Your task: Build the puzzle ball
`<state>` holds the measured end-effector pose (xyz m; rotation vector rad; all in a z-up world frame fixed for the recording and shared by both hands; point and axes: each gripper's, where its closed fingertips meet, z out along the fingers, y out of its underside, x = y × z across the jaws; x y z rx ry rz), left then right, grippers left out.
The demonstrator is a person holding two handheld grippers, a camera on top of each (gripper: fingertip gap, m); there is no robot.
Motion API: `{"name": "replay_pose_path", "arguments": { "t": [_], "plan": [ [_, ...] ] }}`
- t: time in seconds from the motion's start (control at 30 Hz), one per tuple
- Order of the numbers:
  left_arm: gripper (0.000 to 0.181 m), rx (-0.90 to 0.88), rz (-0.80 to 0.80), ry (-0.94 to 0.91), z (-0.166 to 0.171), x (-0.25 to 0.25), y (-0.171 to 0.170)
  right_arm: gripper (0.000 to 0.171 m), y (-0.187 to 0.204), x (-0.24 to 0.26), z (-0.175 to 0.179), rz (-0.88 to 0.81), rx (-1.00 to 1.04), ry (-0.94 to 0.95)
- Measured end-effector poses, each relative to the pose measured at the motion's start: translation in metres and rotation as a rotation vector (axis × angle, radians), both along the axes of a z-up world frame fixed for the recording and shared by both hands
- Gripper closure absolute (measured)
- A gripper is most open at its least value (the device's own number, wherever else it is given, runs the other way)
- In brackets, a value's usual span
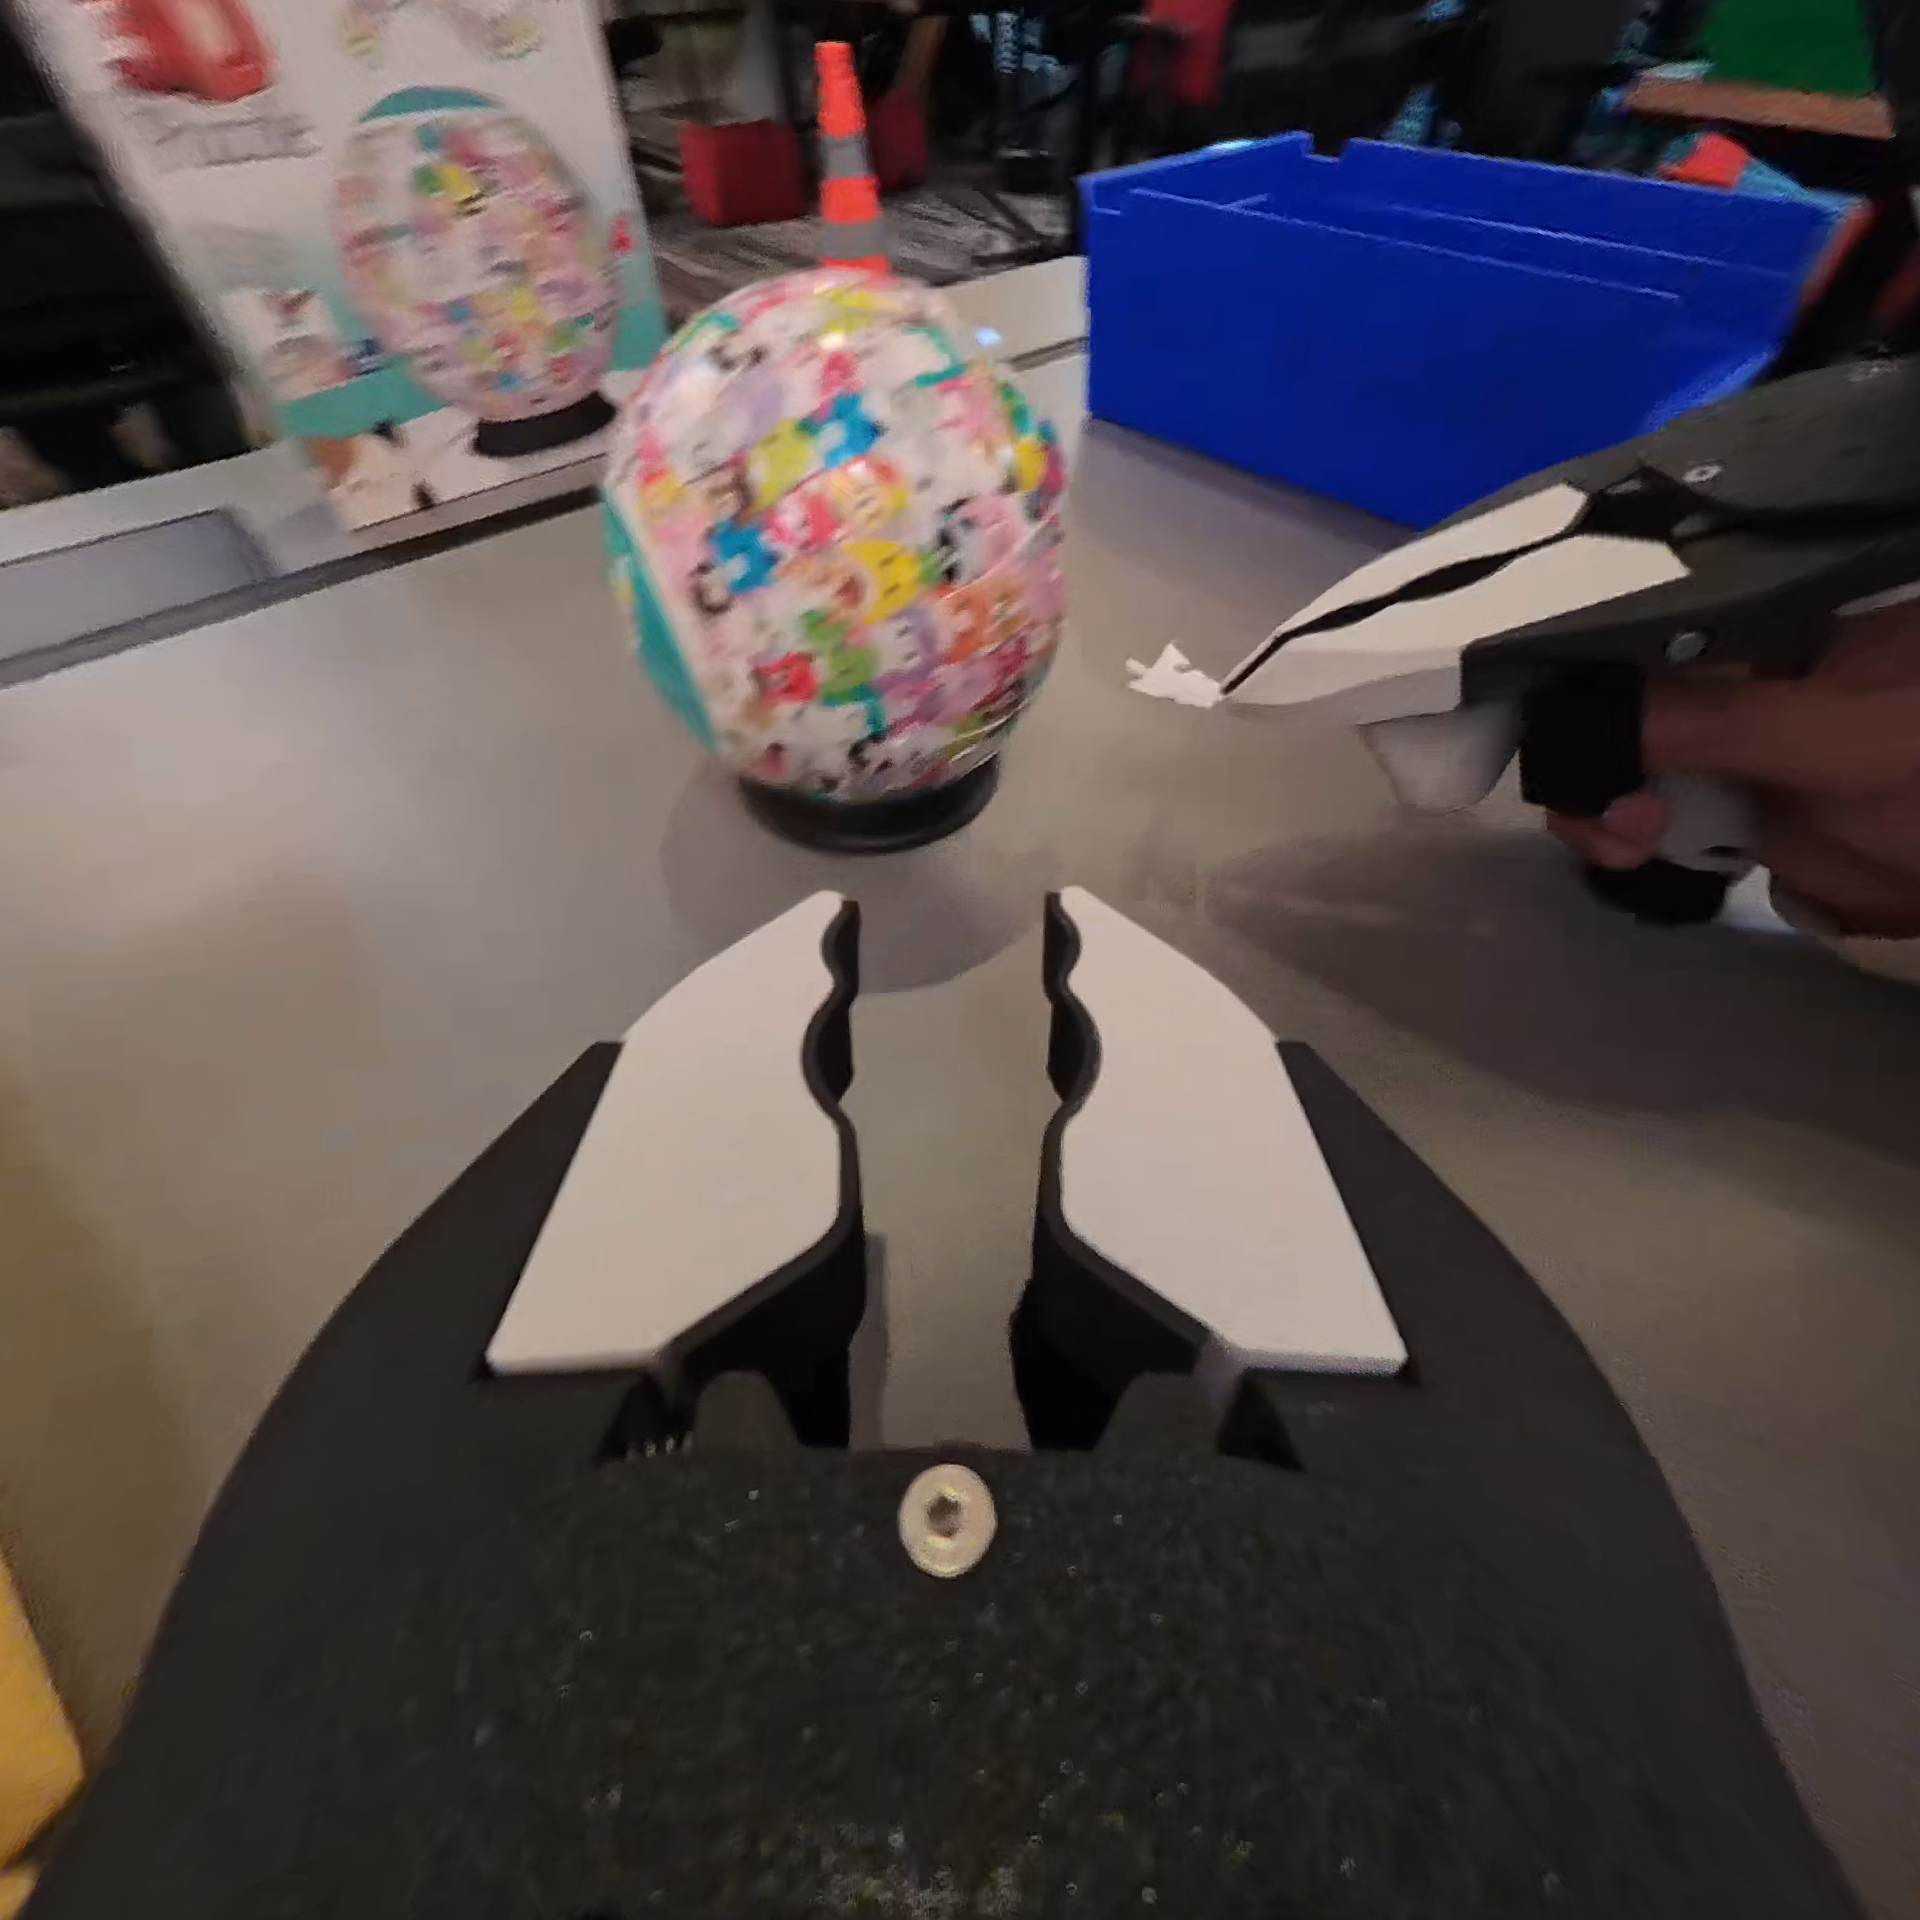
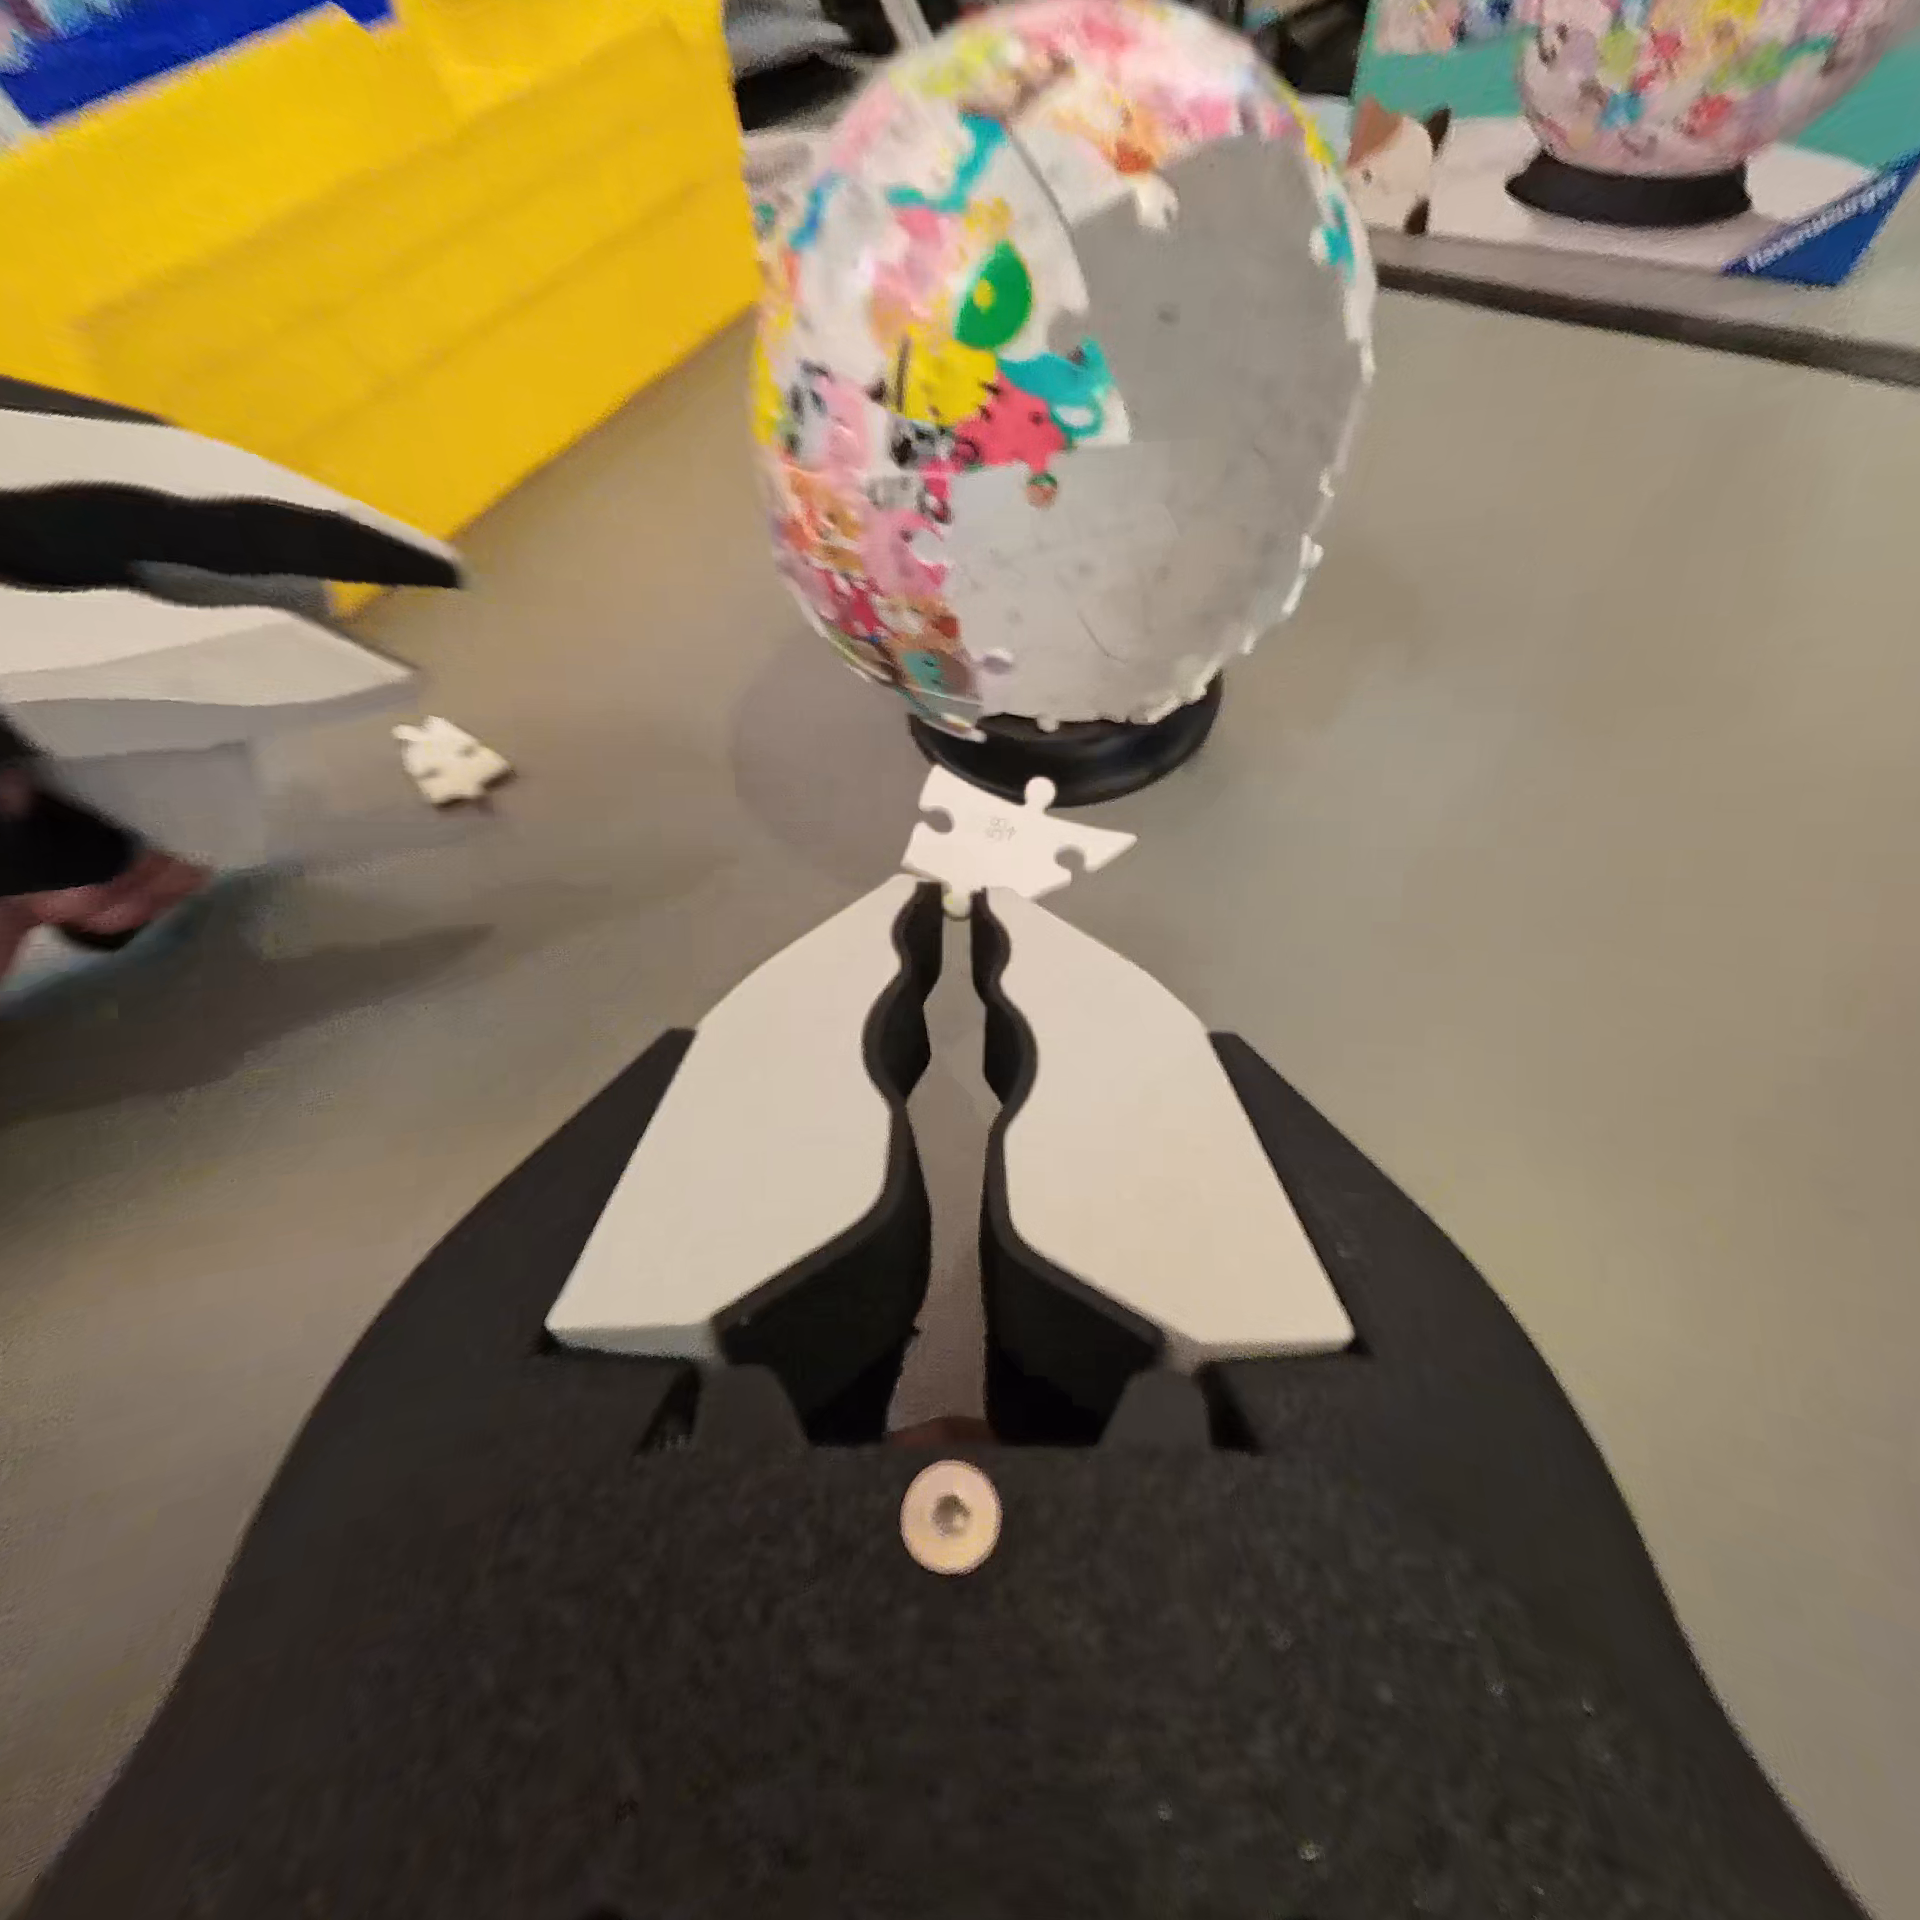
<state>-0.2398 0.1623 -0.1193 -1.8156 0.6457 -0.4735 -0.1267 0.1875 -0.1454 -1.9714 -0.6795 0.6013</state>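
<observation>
The puzzle ball (image 1: 831,551), covered in colourful pieces, stands on a black stand (image 1: 868,821) on the grey table. In the right wrist view the ball (image 2: 904,416) has a large open gap (image 2: 1174,468) showing its grey inside. My right gripper (image 2: 956,899) is shut on a white puzzle piece (image 2: 1008,836), blank side up, just in front of the stand (image 2: 1070,743). It also shows in the left wrist view (image 1: 1231,691), to the right of the ball, with the piece (image 1: 1169,675) at its tips. My left gripper (image 1: 951,914) is open and empty, short of the stand.
A loose white piece (image 2: 452,764) lies on the table near my left gripper (image 2: 431,623). A blue bin (image 1: 1434,312) stands at the back right, a yellow bin (image 2: 364,260) beside the ball, the puzzle box (image 1: 416,260) behind it. An orange cone (image 1: 847,156) stands beyond the table. The gap from one gripper's tips to the other's is roughly 12 centimeters.
</observation>
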Motion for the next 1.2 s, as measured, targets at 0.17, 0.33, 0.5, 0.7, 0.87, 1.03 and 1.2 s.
{"name": "replay_pose_path", "arguments": {
  "t": [0.17,0.33,0.5,0.7,0.87,1.03,1.2],
  "plan": [
    [0.132,0.109,0.156,-0.08,0.018,-0.022,0.0,0.166,0.025,-0.011,-0.009,-0.027,-0.006,-0.094],
    [0.116,0.133,0.253,-0.028,0.022,-0.042,0.018,0.166,0.039,-0.015,-0.015,-0.018,-0.039,-0.116],
    [0.101,0.043,0.33,-0.072,0.006,-0.059,0.036,0.166,0.05,-0.019,-0.017,0.01,-0.062,-0.118],
    [0.097,-0.007,0.334,0.031,-0.008,-0.053,0.044,0.166,0.05,-0.028,-0.022,0.07,-0.119,-0.097],
    [0.1,-0.029,0.318,0.069,-0.014,-0.049,0.044,0.166,0.052,-0.019,-0.021,0.066,-0.13,-0.078],
    [0.103,-0.024,0.307,0.076,-0.014,-0.047,0.043,0.166,0.04,0.007,-0.032,0.057,-0.167,-0.168],
    [0.107,0.002,0.308,0.085,-0.011,-0.046,0.042,0.166,0.028,0.018,-0.034,0.016,-0.141,-0.223]
  ]
}}
